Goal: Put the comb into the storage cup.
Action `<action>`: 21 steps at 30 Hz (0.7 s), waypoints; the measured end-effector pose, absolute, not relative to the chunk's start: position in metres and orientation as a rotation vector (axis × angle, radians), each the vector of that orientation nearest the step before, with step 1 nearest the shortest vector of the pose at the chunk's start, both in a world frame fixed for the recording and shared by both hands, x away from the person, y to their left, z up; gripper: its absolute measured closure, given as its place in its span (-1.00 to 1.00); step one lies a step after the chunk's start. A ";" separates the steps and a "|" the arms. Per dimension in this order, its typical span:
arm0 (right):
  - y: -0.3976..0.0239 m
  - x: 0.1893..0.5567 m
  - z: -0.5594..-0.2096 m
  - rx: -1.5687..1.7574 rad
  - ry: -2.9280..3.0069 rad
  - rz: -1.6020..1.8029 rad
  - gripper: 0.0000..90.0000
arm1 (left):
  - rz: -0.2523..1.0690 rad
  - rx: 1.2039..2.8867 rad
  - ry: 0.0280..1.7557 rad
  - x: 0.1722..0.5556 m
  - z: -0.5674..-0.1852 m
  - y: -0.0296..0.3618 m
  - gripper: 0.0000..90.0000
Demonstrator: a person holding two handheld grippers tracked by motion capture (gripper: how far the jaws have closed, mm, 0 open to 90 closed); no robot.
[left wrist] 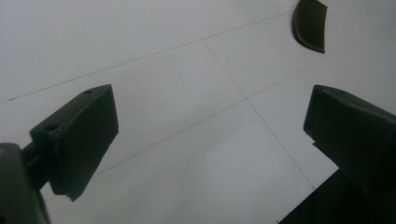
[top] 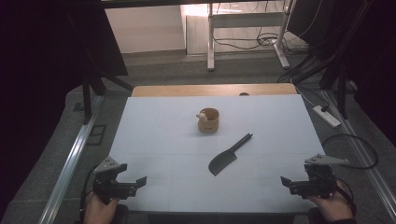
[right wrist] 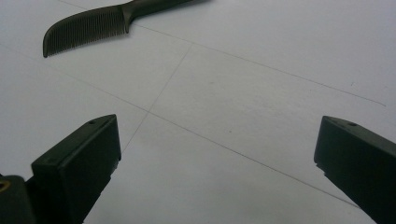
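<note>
Meanwhile the black comb lay mid-table, near a small wooden cup — well apart from both the left gripper and right gripper, their jaws spread wide, empty.

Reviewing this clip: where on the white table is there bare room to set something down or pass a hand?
Bare: the left half of the table, left of the wooden cup and black comb; the far right corner; the near strip between the left tongs and right tongs. Tightest: the centre, where cup and comb lie close but apart.
</note>
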State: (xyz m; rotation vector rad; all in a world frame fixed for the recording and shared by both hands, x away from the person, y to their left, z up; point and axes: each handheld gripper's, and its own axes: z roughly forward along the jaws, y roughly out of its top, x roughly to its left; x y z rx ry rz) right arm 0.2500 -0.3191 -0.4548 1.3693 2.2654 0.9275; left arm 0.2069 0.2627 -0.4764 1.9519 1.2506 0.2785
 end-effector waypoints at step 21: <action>-0.318 0.251 -0.455 1.367 2.269 0.922 -0.98 | 0.277 1.947 1.253 0.207 -0.476 0.263 -0.91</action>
